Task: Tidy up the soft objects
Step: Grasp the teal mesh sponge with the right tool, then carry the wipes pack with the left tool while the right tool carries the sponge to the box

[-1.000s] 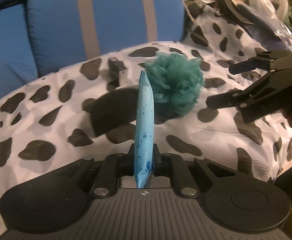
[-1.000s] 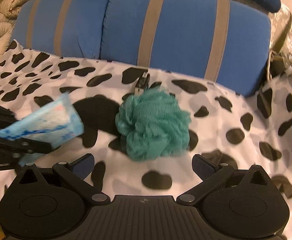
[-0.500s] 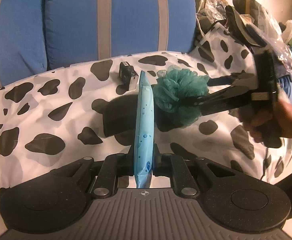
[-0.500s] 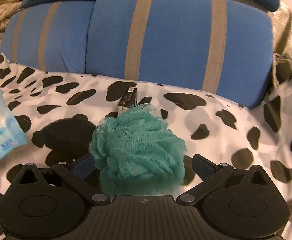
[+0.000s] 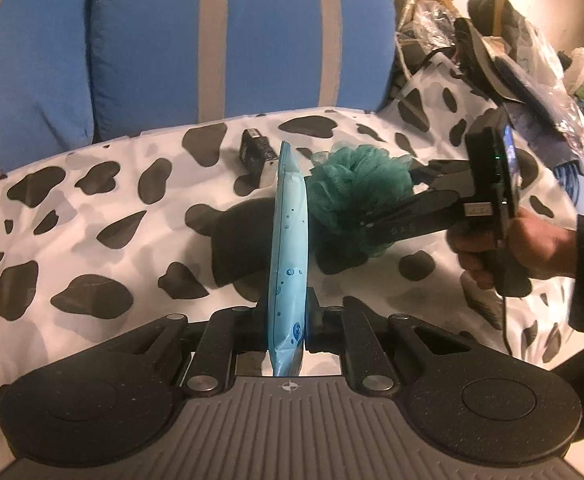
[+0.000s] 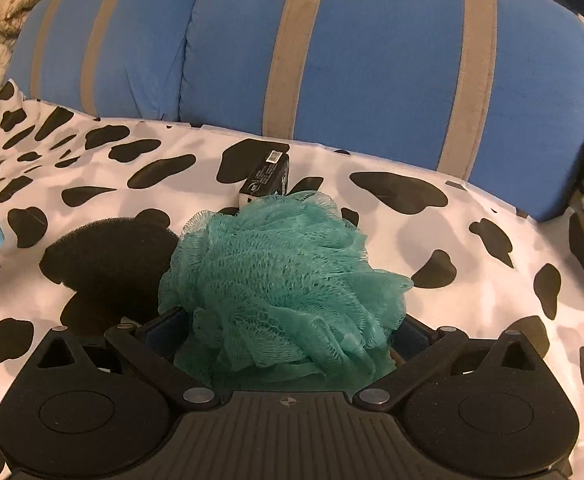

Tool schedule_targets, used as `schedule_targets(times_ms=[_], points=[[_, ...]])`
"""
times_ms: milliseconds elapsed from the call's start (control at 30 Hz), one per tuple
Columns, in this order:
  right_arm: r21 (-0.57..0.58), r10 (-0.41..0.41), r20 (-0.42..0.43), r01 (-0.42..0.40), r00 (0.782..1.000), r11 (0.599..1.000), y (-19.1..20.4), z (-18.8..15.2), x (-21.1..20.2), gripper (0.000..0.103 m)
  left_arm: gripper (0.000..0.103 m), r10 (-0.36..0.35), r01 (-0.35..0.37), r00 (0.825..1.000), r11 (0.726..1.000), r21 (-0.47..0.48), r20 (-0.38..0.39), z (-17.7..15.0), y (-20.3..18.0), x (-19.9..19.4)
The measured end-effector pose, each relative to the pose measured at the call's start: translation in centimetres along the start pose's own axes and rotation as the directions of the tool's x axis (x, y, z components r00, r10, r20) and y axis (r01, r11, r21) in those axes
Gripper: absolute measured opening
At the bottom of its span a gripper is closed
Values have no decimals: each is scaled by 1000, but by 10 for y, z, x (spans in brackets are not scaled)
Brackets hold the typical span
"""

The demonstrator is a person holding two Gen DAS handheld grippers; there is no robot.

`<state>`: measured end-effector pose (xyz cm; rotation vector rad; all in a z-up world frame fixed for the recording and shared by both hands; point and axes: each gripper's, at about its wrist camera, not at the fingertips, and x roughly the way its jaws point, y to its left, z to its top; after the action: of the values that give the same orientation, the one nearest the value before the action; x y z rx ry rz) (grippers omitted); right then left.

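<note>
Right wrist: teal mesh loofah (image 6: 284, 280) between closing right fingers (image 6: 164, 322); left fingers (image 5: 311, 316) pinching blue pack (image 5: 288, 248).

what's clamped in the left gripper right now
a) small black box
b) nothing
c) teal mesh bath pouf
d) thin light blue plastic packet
d: the left gripper pinches the thin light blue plastic packet upright, while the teal mesh bath pouf lies on the cow-print sheet.

left gripper (image 5: 288, 312): lower centre of frame, jaws clamped on blue pouch (image 5: 288, 248) | right gripper (image 6: 288, 332): lower centre, jaws closing around green mesh pouf (image 6: 284, 280) | right hand (image 5: 507, 248): right edge, gripping handle
</note>
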<state>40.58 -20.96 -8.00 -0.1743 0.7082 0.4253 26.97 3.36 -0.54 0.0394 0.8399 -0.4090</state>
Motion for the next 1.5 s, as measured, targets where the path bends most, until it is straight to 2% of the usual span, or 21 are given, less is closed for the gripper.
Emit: schedule_targets(times_ms=[100,200,300,600,833,1167,1500], points=[[27,-6,-7,6,1000,1000,-2,2,-2,75,14,9,-9,1000,1000,-11,4,2,1,1],[42,-5,-1,5,1000,999,-4,7,-8,65,14,19,-18,1000,1000,-23,12,4,-1,0],[50,-15,8,15,1000,999,-4,10,-17,60,14,32,-32,999,999,-30,23,5,-5,-2],[51,-33,34,31,999,998,-5,13,-60,56,14,64,-61,997,996,-60,46,0,-13,-20],[81,-18,58,13,998,997,-5,6,-112,55,14,71,-67,996,994,-84,56,-11,-22,-35],[76,21,81,-27,997,997,16,-21,-182,55,14,32,-27,997,997,-70,77,-31,-47,-54],[81,47,87,-54,995,995,35,-47,-226,54,14,41,-34,996,995,-96,75,-64,-61,-83]])
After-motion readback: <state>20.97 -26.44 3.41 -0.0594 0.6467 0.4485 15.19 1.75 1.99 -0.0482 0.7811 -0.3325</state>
